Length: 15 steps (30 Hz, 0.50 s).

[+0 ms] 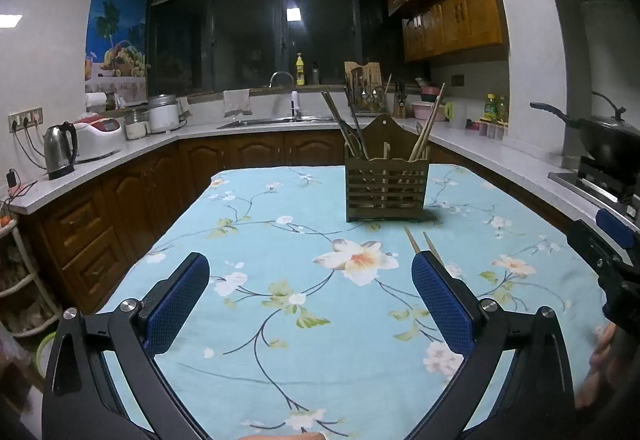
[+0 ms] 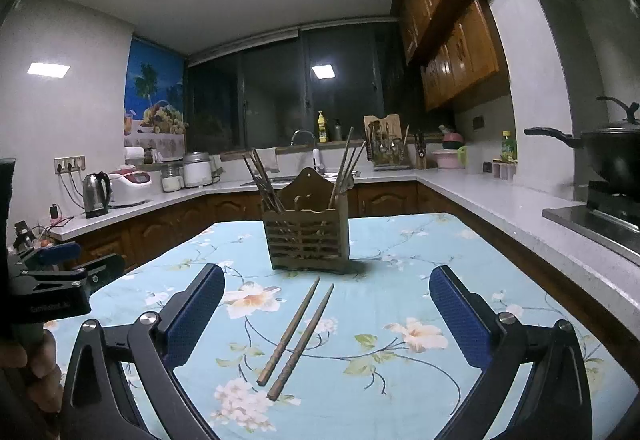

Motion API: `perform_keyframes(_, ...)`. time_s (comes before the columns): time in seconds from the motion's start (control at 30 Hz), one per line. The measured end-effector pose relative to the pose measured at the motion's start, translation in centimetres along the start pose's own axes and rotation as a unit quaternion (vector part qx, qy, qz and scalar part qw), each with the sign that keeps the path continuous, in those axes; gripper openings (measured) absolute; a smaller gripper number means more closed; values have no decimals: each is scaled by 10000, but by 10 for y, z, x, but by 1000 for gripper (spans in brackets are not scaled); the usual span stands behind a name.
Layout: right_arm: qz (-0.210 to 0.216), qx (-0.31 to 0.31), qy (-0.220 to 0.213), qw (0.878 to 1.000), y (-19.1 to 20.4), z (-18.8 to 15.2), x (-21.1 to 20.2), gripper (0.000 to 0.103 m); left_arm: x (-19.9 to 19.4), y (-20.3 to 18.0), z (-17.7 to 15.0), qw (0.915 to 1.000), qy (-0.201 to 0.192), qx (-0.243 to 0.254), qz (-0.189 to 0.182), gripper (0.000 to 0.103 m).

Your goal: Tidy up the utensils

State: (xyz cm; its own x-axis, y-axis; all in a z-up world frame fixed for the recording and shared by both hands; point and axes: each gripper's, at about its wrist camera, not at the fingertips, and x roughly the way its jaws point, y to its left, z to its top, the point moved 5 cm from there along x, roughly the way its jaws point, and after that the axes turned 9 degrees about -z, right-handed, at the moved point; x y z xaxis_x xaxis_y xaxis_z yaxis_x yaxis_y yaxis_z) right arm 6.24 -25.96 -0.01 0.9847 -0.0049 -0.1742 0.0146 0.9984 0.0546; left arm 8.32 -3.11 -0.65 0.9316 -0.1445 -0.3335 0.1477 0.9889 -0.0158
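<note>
A slatted wooden utensil holder (image 1: 386,184) (image 2: 308,240) stands upright on the floral blue tablecloth (image 1: 280,240) (image 2: 400,280), with several chopsticks sticking out of both its sides. Two brown chopsticks (image 2: 298,336) lie side by side on the cloth in front of the holder; only their tips (image 1: 420,240) show in the left wrist view. My right gripper (image 2: 326,314) hovers open above them, empty. My left gripper (image 1: 310,304) is open and empty over the cloth, left of the chopsticks. Each gripper shows at the edge of the other's view.
An L-shaped counter (image 1: 120,156) wraps the room, carrying a kettle (image 1: 60,150), rice cooker (image 1: 98,134), sink (image 1: 276,120) and a utensil rack (image 1: 366,88). A black wok (image 2: 612,156) sits on the stove at right. A hand (image 2: 36,372) holds the left gripper.
</note>
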Motion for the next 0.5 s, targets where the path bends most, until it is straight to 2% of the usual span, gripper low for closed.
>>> perform_keyframes(0.5, -14, 92, -94, 9999, -3, 3, -5, 103, -2, -2, 0, 10000, -22, 38, -19, 103)
